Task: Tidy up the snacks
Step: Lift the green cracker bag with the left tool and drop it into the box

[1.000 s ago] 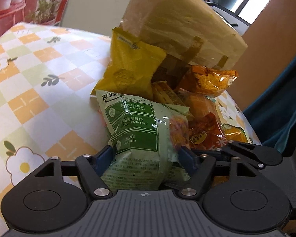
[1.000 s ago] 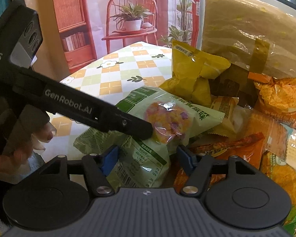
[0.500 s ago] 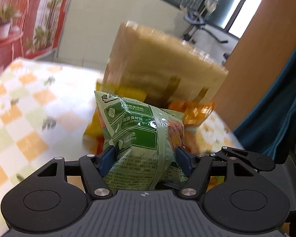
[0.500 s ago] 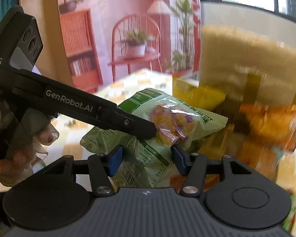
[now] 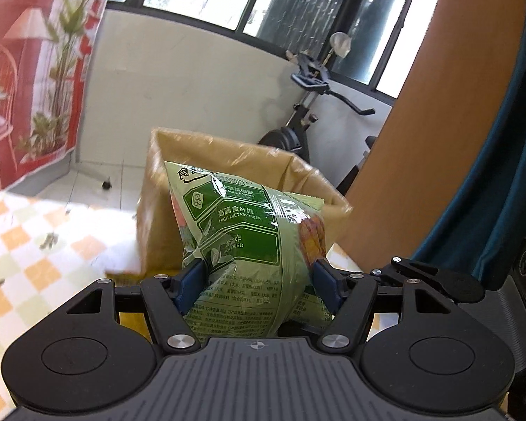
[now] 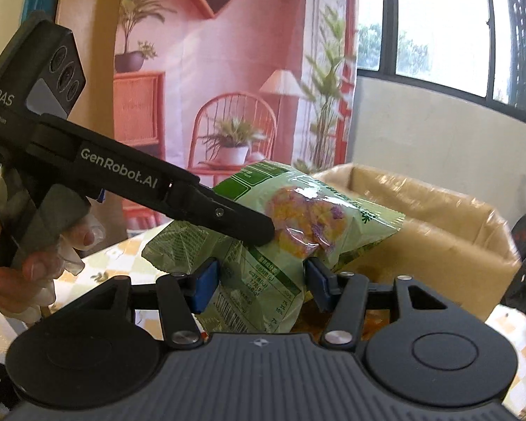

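My left gripper is shut on a green snack bag, held upright in the air in front of the open cardboard box. In the right wrist view that left gripper reaches in from the left, clamped on the bag with a clear window of yellow and purple chips. Just below it, my right gripper is shut on what looks like a second green bag, its printed back facing me. The two bags touch. The box, lined with plastic, stands behind them.
A checked yellow and green tablecloth lies below on the left. Orange snack packets show under my right gripper. A person's hand holds the left gripper's grip. An exercise bike and a wooden panel stand beyond the box.
Both grippers have risen off the snack pile, each with its green bag. The box's open top has come into view. My right gripper's jaws have narrowed on its bag.
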Demonstrator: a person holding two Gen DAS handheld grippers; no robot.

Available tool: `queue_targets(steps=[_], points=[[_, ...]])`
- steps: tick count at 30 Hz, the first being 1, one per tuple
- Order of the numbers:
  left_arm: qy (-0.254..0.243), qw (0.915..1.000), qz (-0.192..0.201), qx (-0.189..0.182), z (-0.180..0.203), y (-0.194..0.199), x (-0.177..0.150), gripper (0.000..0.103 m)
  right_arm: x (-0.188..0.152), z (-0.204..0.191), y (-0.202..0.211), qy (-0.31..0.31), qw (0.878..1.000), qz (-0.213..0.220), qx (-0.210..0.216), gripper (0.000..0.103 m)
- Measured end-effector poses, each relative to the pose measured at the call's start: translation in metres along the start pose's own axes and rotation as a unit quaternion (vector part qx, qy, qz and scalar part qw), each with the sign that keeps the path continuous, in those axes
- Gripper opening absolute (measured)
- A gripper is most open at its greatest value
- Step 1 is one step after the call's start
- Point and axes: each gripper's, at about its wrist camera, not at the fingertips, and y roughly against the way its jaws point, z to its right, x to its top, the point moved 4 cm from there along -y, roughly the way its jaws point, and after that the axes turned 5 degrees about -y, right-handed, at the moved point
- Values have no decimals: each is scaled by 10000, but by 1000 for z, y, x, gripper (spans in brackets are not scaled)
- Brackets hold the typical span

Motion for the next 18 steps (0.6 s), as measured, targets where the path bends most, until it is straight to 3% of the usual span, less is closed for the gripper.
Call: queue_targets(steps=[18], points=[[-417,9990,47,168,17,-58,85,70,65,94,-20,-137,9990,413,-140,57]])
